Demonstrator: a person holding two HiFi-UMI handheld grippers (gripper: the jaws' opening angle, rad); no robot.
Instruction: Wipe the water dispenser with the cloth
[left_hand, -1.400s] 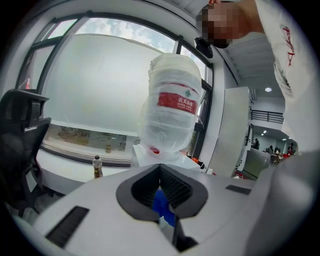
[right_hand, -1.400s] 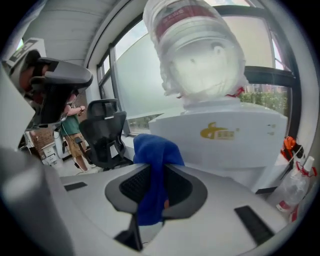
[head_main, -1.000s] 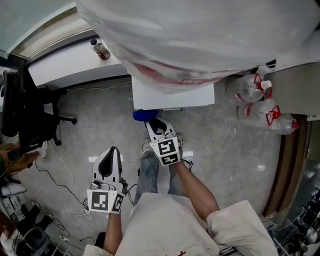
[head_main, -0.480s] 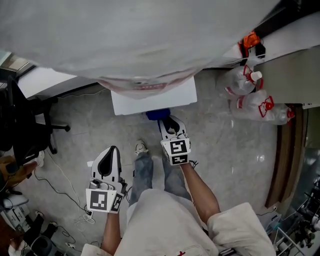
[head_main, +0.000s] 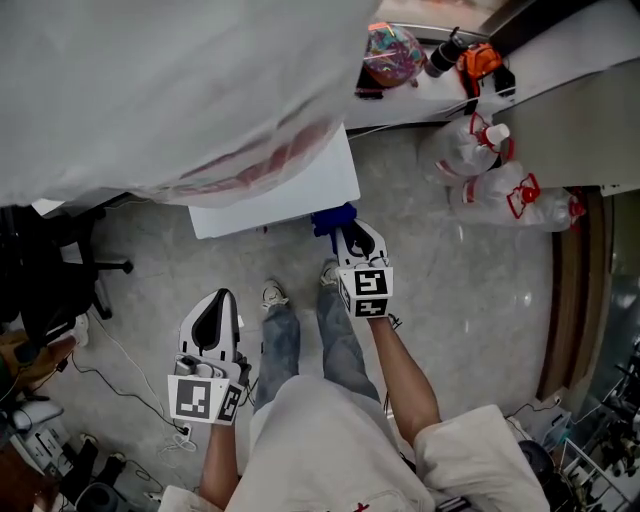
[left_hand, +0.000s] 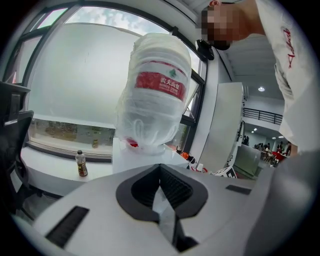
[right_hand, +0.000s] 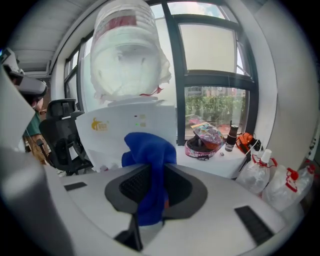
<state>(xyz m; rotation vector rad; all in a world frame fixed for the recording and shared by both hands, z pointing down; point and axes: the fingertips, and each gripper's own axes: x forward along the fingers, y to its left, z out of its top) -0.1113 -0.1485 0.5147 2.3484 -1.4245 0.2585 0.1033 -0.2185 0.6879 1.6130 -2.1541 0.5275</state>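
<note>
The white water dispenser (head_main: 290, 185) stands ahead of me, its big bottle (head_main: 150, 90) wrapped in clear plastic with a red label. My right gripper (head_main: 350, 235) is shut on a blue cloth (head_main: 330, 218), held just in front of the dispenser's lower front. In the right gripper view the blue cloth (right_hand: 148, 165) sticks up between the jaws, with the dispenser (right_hand: 132, 132) and bottle (right_hand: 127, 50) close behind. My left gripper (head_main: 212, 325) hangs lower at my left side, shut and empty. The left gripper view shows the bottle (left_hand: 155, 95) farther off.
A black office chair (head_main: 50, 270) stands at the left. Bagged plastic bottles (head_main: 500, 185) with red caps lie on the floor at the right. A colourful helmet (head_main: 392, 48) and small items (head_main: 478, 62) sit on the window ledge. Cables (head_main: 130, 370) trail on the floor at my left.
The view has swung right: the dispenser now lies left of centre and the ledge with the helmet has come into sight. My right gripper with the cloth stays close to the dispenser front.
</note>
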